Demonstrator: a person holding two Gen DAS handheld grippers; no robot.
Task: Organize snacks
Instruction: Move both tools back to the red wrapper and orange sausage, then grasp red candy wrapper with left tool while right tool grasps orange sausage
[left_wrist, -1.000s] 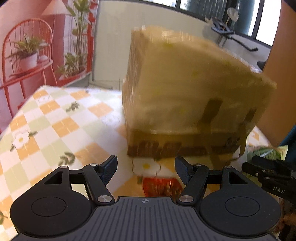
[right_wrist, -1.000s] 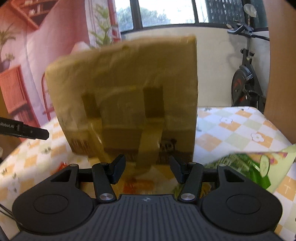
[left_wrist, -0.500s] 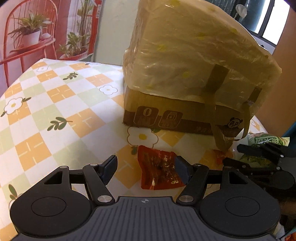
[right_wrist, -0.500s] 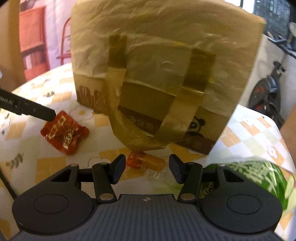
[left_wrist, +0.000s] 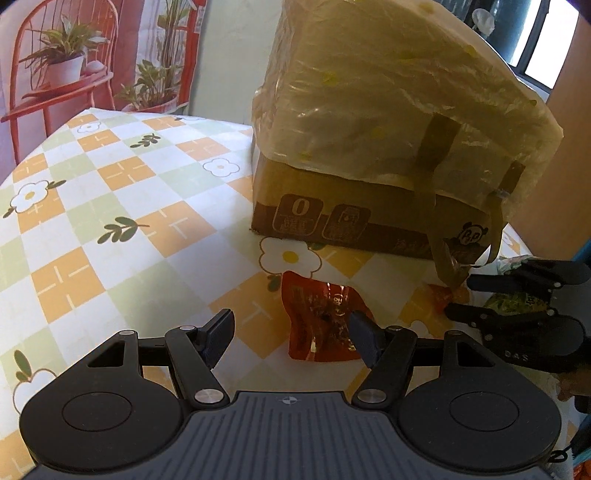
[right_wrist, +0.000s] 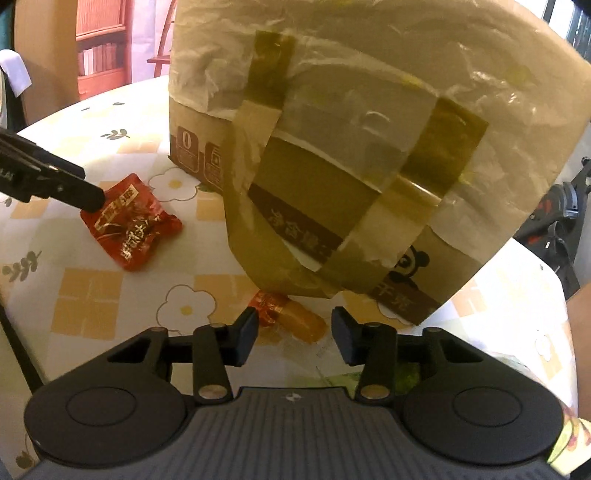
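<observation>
Left wrist view: the left tongs (left_wrist: 291, 334) hang well open over a red packet (left_wrist: 319, 319) lying flat on the tabletop (left_wrist: 110, 206), just in front of the box (left_wrist: 369, 147); nothing is gripped, and the right finger overlaps the packet's right edge. In the right wrist view, the right tongs (right_wrist: 294, 328) have just been closing and stand partly open around a small orange snack (right_wrist: 291, 317), pads not yet pressing it, near the box's loose tape flap.

To do this well, I judge each pair should sink until the pads straddle the snack across its narrow width, then close gently so the wrapper does not slide.

The red packet's long axis runs near to far, toward the box. The orange snack lies slanted, its red end far-left, its clear end near-right.
</observation>
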